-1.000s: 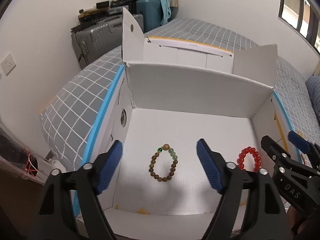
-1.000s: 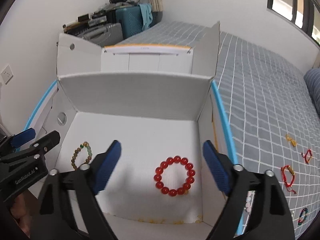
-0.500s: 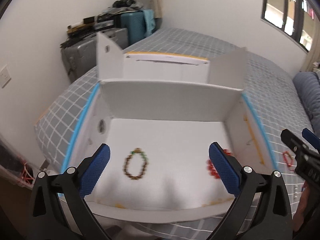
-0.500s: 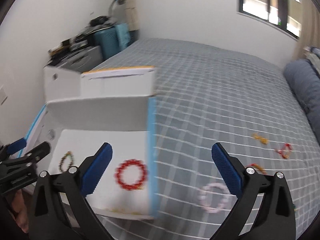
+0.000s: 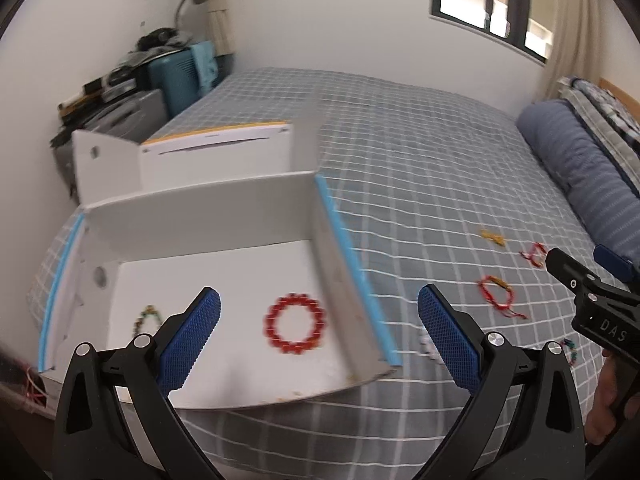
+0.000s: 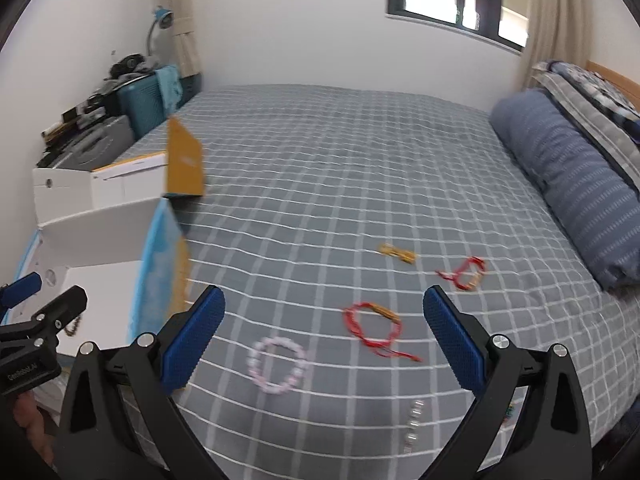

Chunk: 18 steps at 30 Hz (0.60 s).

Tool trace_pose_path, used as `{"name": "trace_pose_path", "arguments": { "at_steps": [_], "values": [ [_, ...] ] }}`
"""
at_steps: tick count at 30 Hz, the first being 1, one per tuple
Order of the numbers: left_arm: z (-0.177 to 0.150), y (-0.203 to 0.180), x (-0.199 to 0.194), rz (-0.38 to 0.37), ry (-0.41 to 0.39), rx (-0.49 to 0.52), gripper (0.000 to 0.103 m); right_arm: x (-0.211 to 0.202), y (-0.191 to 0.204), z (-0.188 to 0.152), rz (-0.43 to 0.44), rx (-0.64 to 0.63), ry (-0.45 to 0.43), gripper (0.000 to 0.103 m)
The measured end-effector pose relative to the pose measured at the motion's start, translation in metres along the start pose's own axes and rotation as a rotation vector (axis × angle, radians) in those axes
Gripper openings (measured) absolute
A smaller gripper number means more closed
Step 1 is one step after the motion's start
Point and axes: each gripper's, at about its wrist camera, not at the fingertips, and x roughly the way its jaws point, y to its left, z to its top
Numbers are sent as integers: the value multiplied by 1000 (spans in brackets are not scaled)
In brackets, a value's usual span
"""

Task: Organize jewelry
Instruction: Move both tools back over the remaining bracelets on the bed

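Grey checked bedding covers the bed [image 6: 340, 184] under both cameras, with a white cardboard box [image 5: 208, 208] sitting at its left end. My left claw [image 5: 320, 338] hangs wide and empty over the box's right wall; my right claw [image 6: 324, 334] is equally wide and empty above the loose jewelry. Inside the box I see the red bead bracelet [image 5: 295, 328], blurred, and the brown bead bracelet [image 5: 146, 318], half hidden behind my left claw's finger. On the bedding lie a pink bead bracelet [image 6: 278, 366], a red cord bracelet [image 6: 374, 330], a second red cord bracelet [image 6: 466, 274] and a small gold piece [image 6: 398, 254]. A pale beaded strand [image 6: 414, 420] near the bottom edge is too smeared to identify. 1 multicoloured item by the right finger is mostly cut off. Compared with 1 second ago, both claws have swung right, away from the box interior, and the right camera now faces the bedding rather than the box.
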Motion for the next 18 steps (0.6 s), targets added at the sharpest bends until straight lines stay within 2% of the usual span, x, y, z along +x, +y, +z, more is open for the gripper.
{"name": "trace_pose_path", "arguments": {
  "at_steps": [7,13,18],
  "values": [
    [-7,-49,7,-44,17,54,97,-5,-56,-16,-56,59,27,96],
    [-23,-91,20,-85,42,107,97,-5,-91,-43,-88,91,55,96],
    [-33,-112,40,-112,73,116,97,15,-125,-75,-125,125,130,95]
  ]
}}
